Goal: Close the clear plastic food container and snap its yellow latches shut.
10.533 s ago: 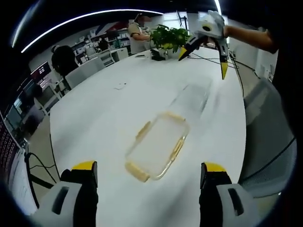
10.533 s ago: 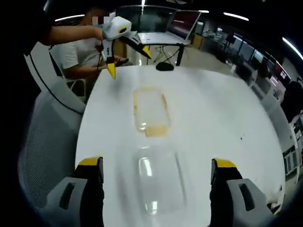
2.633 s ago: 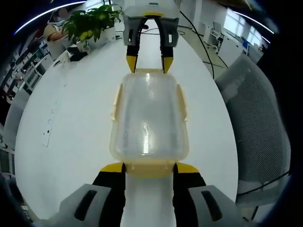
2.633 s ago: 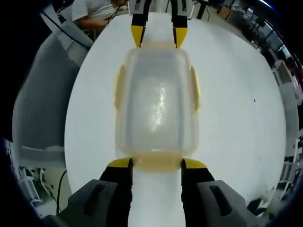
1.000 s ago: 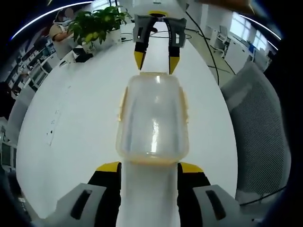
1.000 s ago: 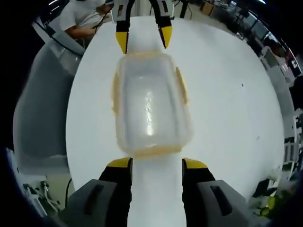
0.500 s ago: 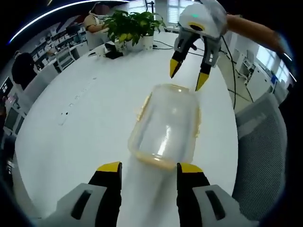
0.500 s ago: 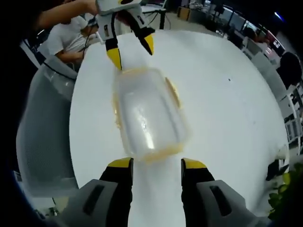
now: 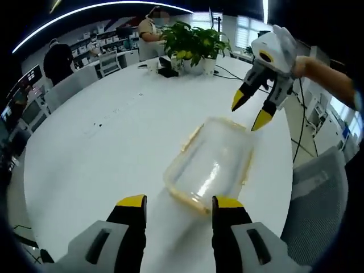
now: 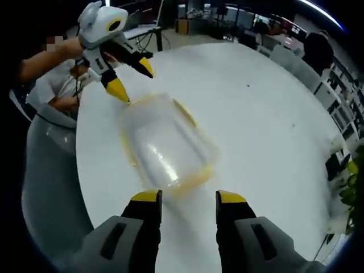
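Note:
The clear plastic container (image 9: pixel 213 165) lies on the white round table (image 9: pixel 102 148) with its lid on and yellow latches along its rim. My left gripper (image 9: pixel 179 203) stands open just short of the container's near end, with nothing between its jaws. Beyond the far end the right gripper (image 9: pixel 253 111) hovers above the table, jaws apart. In the right gripper view the container (image 10: pixel 165 151) lies ahead of my open right gripper (image 10: pixel 189 198). The left gripper (image 10: pixel 129 77) hangs past its far end. Whether the latches are snapped down is unclear.
A potted plant (image 9: pixel 196 42) and cables stand at the table's far edge. Grey mesh chairs (image 9: pixel 318 193) (image 10: pixel 48 170) sit close to the table beside the container. A person in a white shirt (image 10: pixel 65 88) sits behind the chair. Desks and people fill the room behind.
Both grippers have drawn back and lifted from the container's two ends, and both views have swung sideways. The container stays on the table with its lid on.

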Demonstrator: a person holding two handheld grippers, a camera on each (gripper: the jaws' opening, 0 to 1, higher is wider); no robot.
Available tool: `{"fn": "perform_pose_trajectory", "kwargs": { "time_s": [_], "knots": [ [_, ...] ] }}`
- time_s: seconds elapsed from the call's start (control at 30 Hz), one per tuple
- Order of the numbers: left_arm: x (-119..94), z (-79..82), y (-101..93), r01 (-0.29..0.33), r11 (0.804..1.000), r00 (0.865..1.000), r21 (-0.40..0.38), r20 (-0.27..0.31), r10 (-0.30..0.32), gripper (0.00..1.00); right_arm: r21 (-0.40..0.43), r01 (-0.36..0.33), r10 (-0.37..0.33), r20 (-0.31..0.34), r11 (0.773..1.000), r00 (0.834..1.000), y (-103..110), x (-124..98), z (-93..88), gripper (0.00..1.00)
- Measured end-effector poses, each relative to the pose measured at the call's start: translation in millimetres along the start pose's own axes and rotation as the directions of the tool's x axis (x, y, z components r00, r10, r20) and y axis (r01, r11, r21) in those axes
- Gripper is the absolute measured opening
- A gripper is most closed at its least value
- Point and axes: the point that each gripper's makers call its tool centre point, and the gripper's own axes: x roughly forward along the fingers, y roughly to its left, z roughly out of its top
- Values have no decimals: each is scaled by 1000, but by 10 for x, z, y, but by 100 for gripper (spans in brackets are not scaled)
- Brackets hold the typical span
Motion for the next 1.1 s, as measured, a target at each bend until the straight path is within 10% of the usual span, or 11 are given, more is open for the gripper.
{"fn": "perform_pose_trajectory", "kwargs": {
  "time_s": [1.1],
  "knots": [
    [147,-183,-202,-39,924,993,-381,87,78,33,425,18,-105,184,905,977,78,159,90,32]
  ]
}}
